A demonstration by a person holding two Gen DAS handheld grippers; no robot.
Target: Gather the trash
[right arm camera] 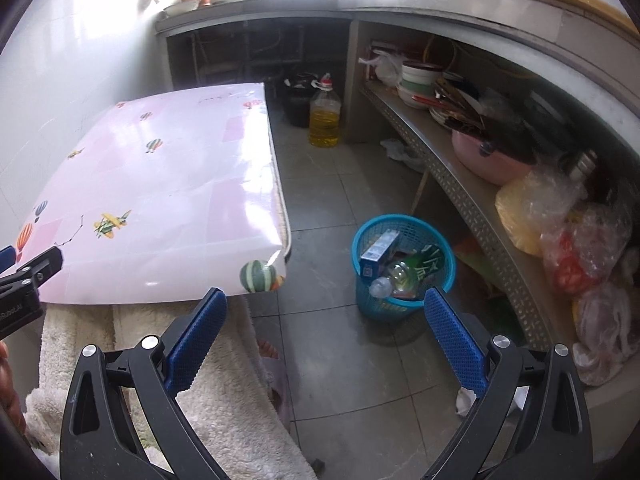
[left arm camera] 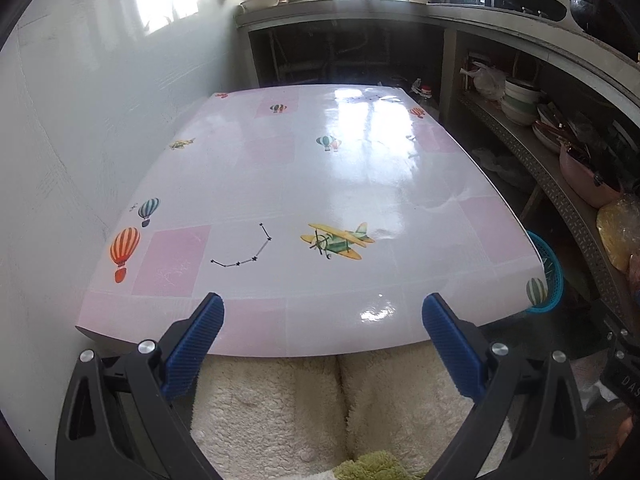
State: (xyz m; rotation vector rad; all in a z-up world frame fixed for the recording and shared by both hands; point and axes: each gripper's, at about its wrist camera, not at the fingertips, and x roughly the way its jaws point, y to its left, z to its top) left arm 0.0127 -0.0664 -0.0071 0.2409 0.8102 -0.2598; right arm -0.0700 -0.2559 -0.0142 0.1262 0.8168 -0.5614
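While both hand-held tools hang over the near edge of a table, neither one grasps anything. Seen from the left wrist camera, the left gripper (left arm camera: 323, 314) fills the bottom of the frame, its two blue ribbed fingers (left arm camera: 194, 346) spread wide with only air between them. Beyond them lies the table (left arm camera: 280, 184), covered with a glossy pink and white cloth printed with hot-air balloons and a small yellow plane (left arm camera: 335, 241). Fluffy cream fabric (left arm camera: 280, 400) shows below the table edge, at bottom center. At the right edge of this view, a sliver of the blue wastebasket (left arm camera: 550, 276) peeks out past the table corner.

From the right wrist camera, the right gripper (right arm camera: 325, 312) also stands released, blue fingers (right arm camera: 454, 340) far apart and holding nothing. The wastebasket (right arm camera: 400, 304) sits on the grey tiled floor (right arm camera: 360, 368), right of center in the frame, well apart from the table (right arm camera: 160, 200) at left. Inside it lies the trash: a blue and white carton (right arm camera: 378, 252), a clear plastic bottle (right arm camera: 390, 282) and a green wrapper (right arm camera: 430, 260), heaped together. Farther back, upper center, a jug of yellow oil (right arm camera: 325, 120) stands on the floor. A long shelf (right arm camera: 460, 184) curves down the right side, carrying stacked bowls (right arm camera: 418, 80), a pink basin (right arm camera: 492, 160) and bulging plastic bags (right arm camera: 576, 240). The tip of the left gripper (right arm camera: 30, 272) pokes in at the far left edge.
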